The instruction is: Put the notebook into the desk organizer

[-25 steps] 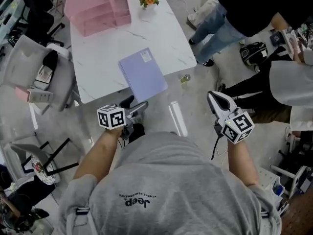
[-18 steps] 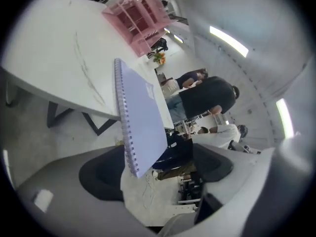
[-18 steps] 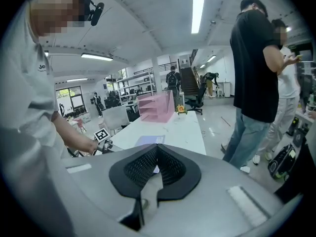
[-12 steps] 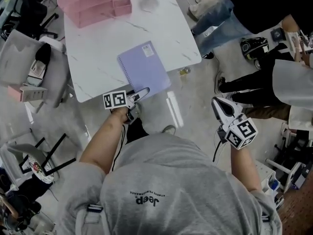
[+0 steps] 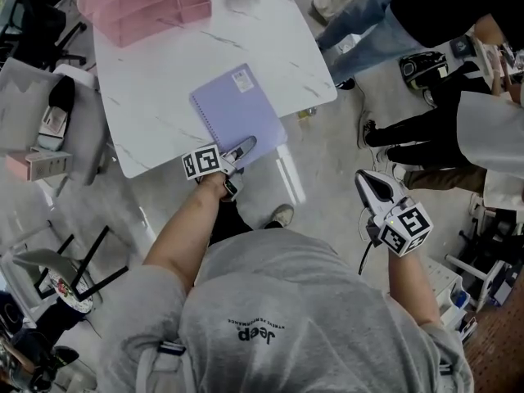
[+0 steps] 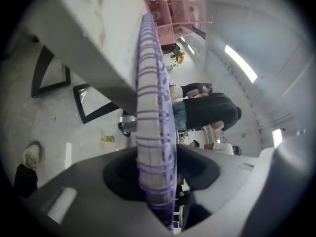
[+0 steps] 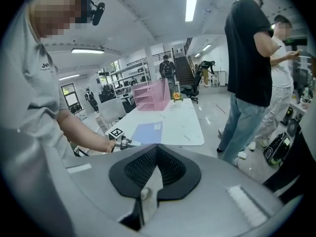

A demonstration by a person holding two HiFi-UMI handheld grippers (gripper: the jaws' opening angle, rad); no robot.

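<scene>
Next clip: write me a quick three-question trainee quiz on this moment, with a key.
1. True or false: the lilac spiral-bound notebook already sits in the pink tiered desk organizer.
2. Fill in: the right gripper's fingers are ___, with nothing between them.
3. What stands between the left gripper's fingers? A: the notebook's spiral edge. B: a pen. C: nothing.

Key
1. False: it lies flat on the white marble-patterned table, apart from the organizer.
2. Shut.
3. A: the fingers have just been closing and now press on that edge.
</scene>
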